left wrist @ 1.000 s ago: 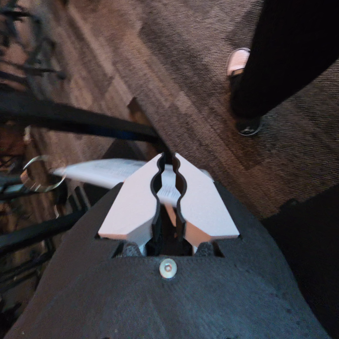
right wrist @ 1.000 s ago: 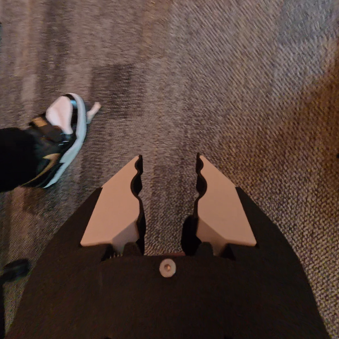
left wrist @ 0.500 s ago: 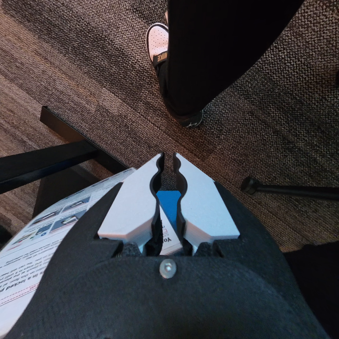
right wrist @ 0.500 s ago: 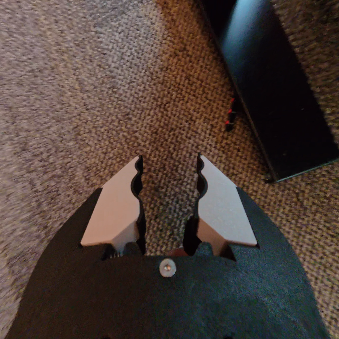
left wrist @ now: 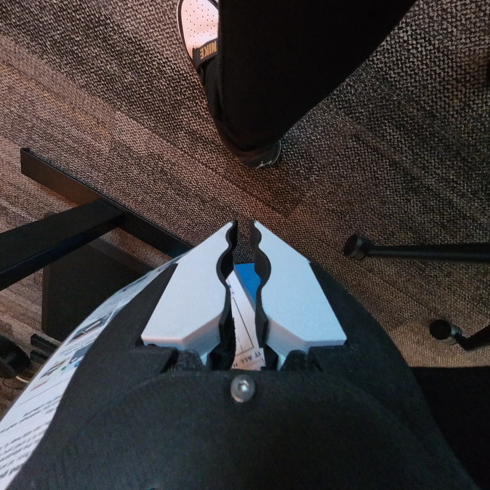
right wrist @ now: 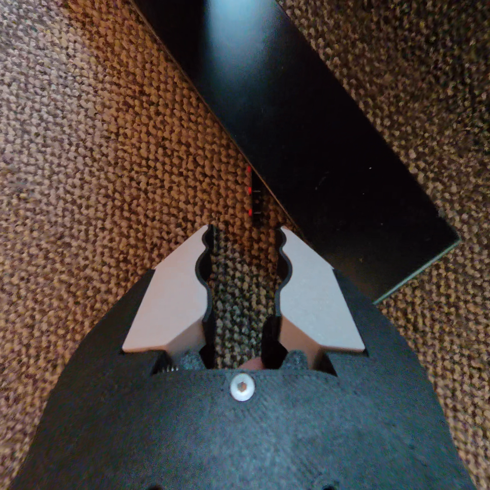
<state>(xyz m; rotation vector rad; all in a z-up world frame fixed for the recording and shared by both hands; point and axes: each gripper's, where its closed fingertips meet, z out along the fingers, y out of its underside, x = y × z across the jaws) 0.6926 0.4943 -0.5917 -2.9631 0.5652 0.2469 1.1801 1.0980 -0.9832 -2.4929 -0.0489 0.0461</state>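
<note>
Since half a second ago the right gripper [right wrist: 245, 230] has swung so the black slab [right wrist: 305, 138] now sits just ahead and right of its fingertips, on brown carpet [right wrist: 106, 159]; its fingers are spread wide with nothing between them. Left gripper [left wrist: 243, 224] barely shifted, fingers nearly closed, pinching a printed sheet [left wrist: 242, 318] that trails left, a person's shoe [left wrist: 198, 29] and dark trouser leg [left wrist: 278, 66] ahead, black frame bar [left wrist: 61, 236] front-left
</note>
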